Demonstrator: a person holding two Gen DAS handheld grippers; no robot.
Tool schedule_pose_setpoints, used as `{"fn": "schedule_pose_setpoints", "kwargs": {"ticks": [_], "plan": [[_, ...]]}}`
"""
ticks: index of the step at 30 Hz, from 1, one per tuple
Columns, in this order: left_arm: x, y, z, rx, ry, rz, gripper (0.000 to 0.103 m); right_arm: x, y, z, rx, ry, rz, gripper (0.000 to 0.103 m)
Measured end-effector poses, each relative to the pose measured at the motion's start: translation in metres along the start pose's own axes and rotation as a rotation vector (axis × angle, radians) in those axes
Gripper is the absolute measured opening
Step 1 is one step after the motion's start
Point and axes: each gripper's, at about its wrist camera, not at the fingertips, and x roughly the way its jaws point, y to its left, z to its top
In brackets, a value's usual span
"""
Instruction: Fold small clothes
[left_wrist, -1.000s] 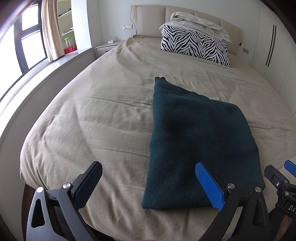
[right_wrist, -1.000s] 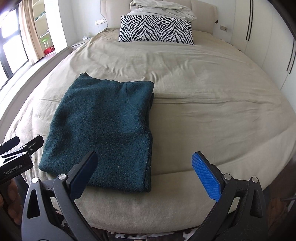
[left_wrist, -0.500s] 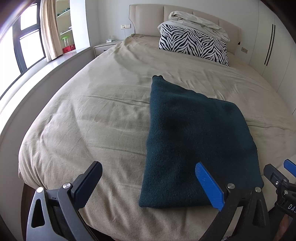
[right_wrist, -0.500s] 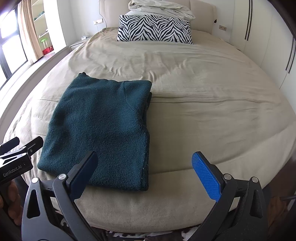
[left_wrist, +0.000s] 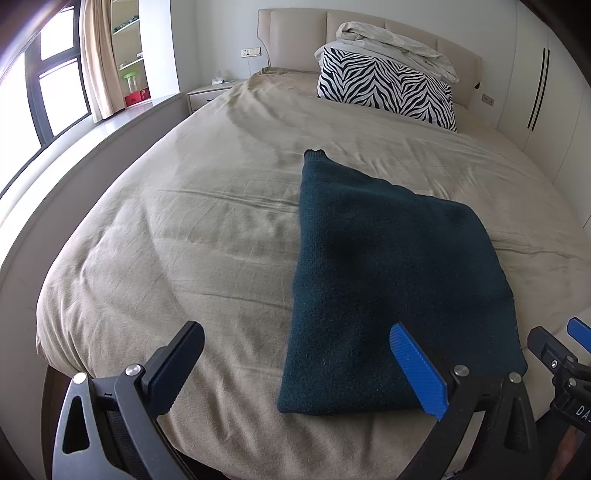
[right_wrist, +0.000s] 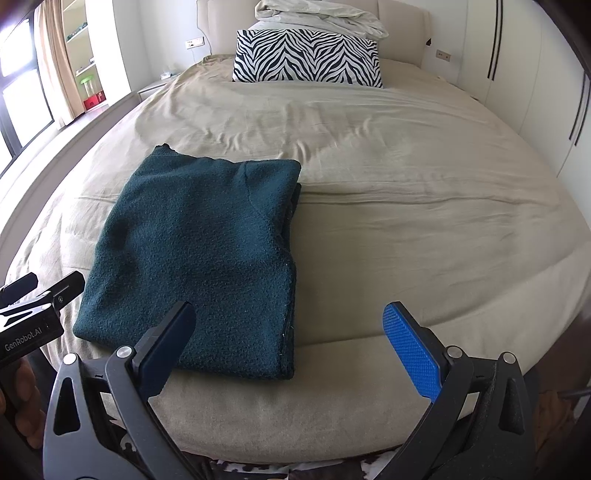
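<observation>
A dark teal knitted garment (left_wrist: 388, 280) lies folded into a flat rectangle near the foot of the beige bed; it also shows in the right wrist view (right_wrist: 199, 251). My left gripper (left_wrist: 295, 369) is open and empty, held back over the bed's foot edge, its right finger over the garment's near edge. My right gripper (right_wrist: 291, 343) is open and empty, hovering at the garment's near right corner. Each gripper shows at the edge of the other's view.
The beige bed cover (right_wrist: 406, 192) stretches to the right of the garment. A zebra-print pillow (right_wrist: 306, 62) with a crumpled white duvet (right_wrist: 321, 14) sits at the headboard. A window ledge (left_wrist: 92, 147) runs along the left; wardrobes (right_wrist: 535, 74) stand on the right.
Both grippers have drawn back slightly from the garment and stay open. The garment has not moved.
</observation>
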Motion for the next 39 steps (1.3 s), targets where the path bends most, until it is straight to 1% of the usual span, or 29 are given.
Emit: {"fn": "schedule_pose_setpoints", "kwargs": {"ticks": [39], "plan": [[0.0066, -0.0001, -0.003, 0.005, 0.011, -0.006, 0.103, 0.0025, 0.0004, -0.0074, 0.013, 0.014, -0.008, 0.103]]}}
